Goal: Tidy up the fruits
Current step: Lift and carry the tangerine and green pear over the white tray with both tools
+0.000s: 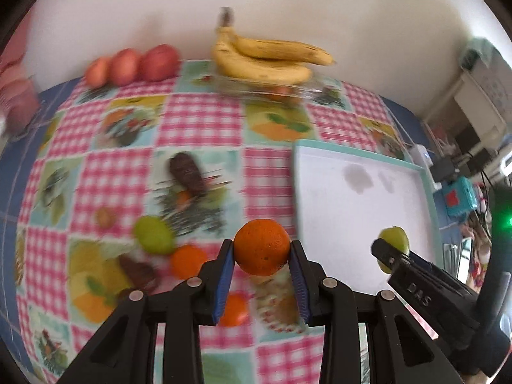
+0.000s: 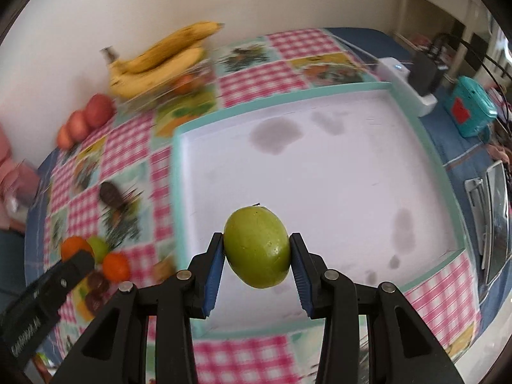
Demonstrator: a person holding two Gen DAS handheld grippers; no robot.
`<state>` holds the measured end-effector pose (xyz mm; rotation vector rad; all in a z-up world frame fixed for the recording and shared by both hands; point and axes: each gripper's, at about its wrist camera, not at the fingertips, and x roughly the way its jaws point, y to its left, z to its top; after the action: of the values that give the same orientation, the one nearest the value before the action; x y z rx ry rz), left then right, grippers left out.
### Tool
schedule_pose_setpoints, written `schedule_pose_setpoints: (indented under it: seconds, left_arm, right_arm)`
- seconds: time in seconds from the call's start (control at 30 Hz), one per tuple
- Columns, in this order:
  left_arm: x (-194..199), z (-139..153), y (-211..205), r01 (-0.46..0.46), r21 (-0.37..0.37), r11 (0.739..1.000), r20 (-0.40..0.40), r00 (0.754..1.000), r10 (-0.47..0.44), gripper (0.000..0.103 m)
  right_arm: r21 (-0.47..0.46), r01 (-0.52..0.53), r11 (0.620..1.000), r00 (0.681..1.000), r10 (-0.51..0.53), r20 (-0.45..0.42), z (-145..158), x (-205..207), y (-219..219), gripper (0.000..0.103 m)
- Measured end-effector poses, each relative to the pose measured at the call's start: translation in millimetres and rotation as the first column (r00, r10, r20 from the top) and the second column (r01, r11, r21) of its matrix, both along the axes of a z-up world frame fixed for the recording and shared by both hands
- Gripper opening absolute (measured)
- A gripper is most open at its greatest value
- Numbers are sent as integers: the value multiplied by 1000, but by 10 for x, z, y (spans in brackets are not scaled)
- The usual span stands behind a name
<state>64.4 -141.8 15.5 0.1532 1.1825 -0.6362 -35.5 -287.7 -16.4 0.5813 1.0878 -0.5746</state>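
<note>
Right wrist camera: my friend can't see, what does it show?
The right gripper holds a green fruit above a white tray with a teal rim. Behind it on the checked tablecloth lie bananas and red apples.

Raised letters reading "DAS" stand on the black side of the right gripper [image 1: 394, 252], at about four o'clock in the left wrist view. The left gripper [image 2: 76, 260] carries embossed lettering too (at eight o'clock, too blurred to read).
</note>
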Motion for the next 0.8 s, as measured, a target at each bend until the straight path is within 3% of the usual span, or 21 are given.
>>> schedule_pose_setpoints:
  seconds: [0.33, 0.8]
  left_arm:
    - [-50, -308, -714, 126, -40, 991, -20, 992, -127, 37]
    - [-88, -748, -1025, 172, -7, 985, -56, 983, -173, 37]
  right_arm:
    - [19, 113, 993, 993, -113, -19, -237, 4, -560, 42]
    - [-1, 157, 988, 986, -157, -52, -447, 6, -868, 42]
